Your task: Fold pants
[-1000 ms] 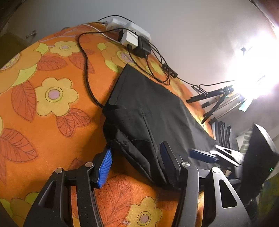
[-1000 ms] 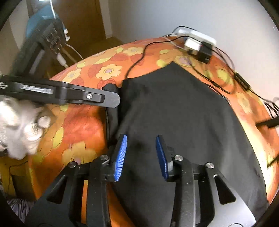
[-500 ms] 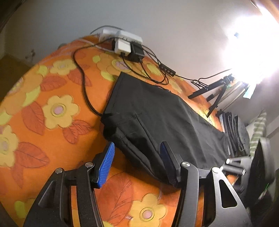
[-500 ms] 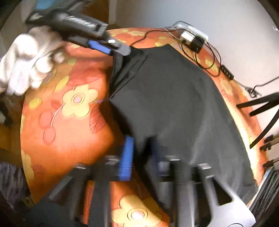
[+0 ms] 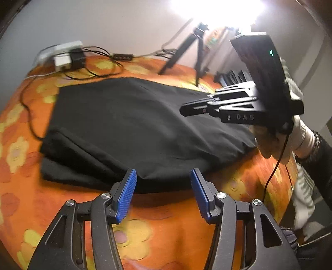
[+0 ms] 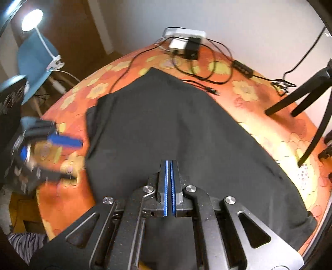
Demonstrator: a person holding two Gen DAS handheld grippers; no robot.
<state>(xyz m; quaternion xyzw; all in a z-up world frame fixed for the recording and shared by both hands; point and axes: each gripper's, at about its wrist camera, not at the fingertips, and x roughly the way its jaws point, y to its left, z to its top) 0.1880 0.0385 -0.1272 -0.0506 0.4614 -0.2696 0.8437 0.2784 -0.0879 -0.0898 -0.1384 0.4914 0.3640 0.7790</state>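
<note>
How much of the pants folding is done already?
A start is made. The black pants lie flat on the flowered cloth, apparently doubled leg on leg, with layered edges showing at one end. The right tool is shut over the pants, though whether it pinches fabric is unclear. The left tool is open at the near edge, holding nothing. Folding them shorter is left.

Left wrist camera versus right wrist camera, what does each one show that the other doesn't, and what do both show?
Only the left wrist view shows the white-gloved hand holding the right claw's body, and the open left claw with nothing between its blue pads. Only the right wrist view shows the teal chair, the round white lamp, and the right claw shut over the cloth. Both show the black pants on the orange flowered cover, the white power strip with its tangled black cables, and a black tripod.
</note>
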